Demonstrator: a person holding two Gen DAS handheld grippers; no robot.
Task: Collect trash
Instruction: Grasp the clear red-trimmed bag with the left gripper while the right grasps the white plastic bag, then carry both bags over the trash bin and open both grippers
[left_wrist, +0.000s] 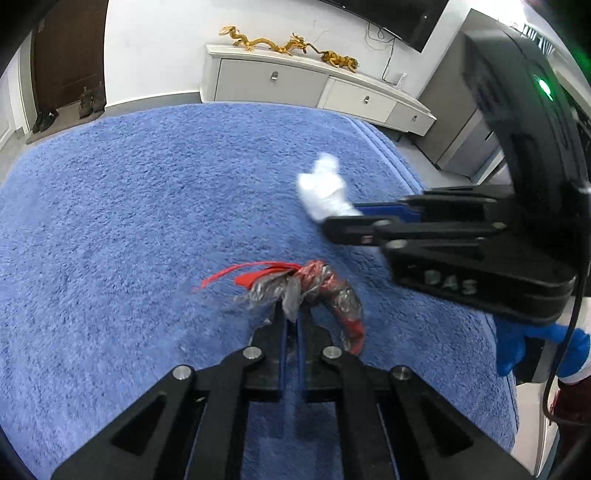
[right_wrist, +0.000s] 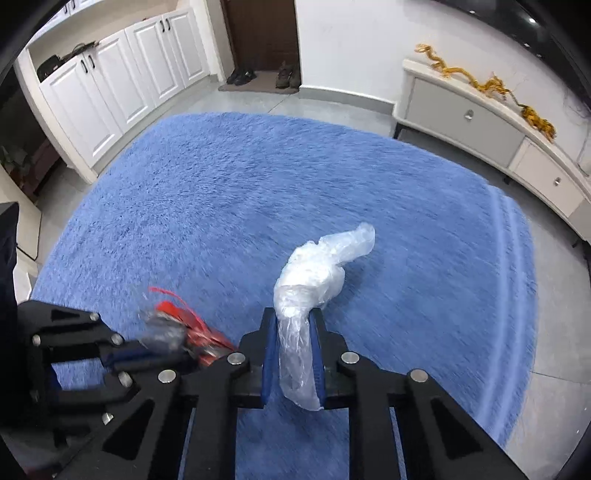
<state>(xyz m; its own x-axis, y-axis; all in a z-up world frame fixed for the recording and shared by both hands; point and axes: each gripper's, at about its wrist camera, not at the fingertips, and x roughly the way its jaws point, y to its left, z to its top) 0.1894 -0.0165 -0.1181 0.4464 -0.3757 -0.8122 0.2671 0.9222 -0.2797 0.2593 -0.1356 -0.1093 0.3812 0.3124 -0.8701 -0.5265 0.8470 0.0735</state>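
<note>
Trash lay in two pieces on the blue shag rug (left_wrist: 129, 221): a crumpled red and clear wrapper (left_wrist: 314, 288) and a wad of clear plastic film (right_wrist: 317, 269). Seen from its own camera, the left gripper (left_wrist: 291, 325) had its jaws pressed nearly together on a clear edge of the wrapper, the rest trailing on the pile ahead of the fingertips. Just beside it, the right gripper (right_wrist: 293, 347) pinched the tail of the plastic film between its blue pads (right_wrist: 269, 354), the bulk of the wad bulging beyond the fingers above the rug. A low white cabinet (left_wrist: 295, 85) with golden dragon figures (left_wrist: 288, 44) stood against the far wall.
</note>
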